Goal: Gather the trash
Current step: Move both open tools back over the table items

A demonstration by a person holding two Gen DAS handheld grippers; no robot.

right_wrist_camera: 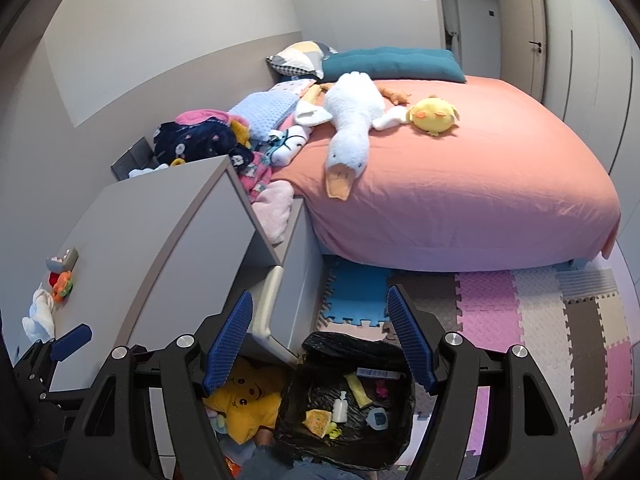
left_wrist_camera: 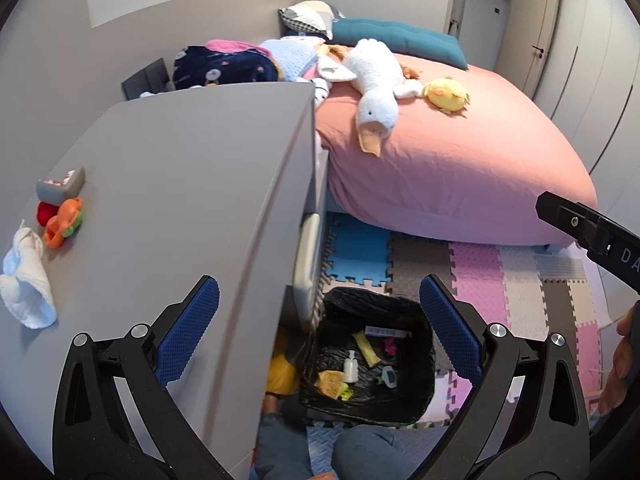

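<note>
Lower centre of left wrist view: left gripper (left_wrist_camera: pixel 319 322) wide open, empty, hanging over the bin (left_wrist_camera: pixel 370 354). Bin is lined with a black bag and already has scraps in it: small white bottle (left_wrist_camera: pixel 350 366), yellow wrapper (left_wrist_camera: pixel 367 347). At left edge, on the grey dresser (left_wrist_camera: pixel 180 184), lies a crumpled white tissue (left_wrist_camera: pixel 26 276); just above it an orange toy (left_wrist_camera: pixel 64 222) and a grey block (left_wrist_camera: pixel 60 185). Tissue looks like the next trash. Judged very light, soft, not fragile, compresses readily; pinch the bunched middle, not a loose corner.

Right wrist view: right gripper (right_wrist_camera: pixel 320 336) also wide open, empty, above bin (right_wrist_camera: pixel 348 396) in lower centre. Tissue (right_wrist_camera: pixel 39 316) at far left, well apart from it.
</note>
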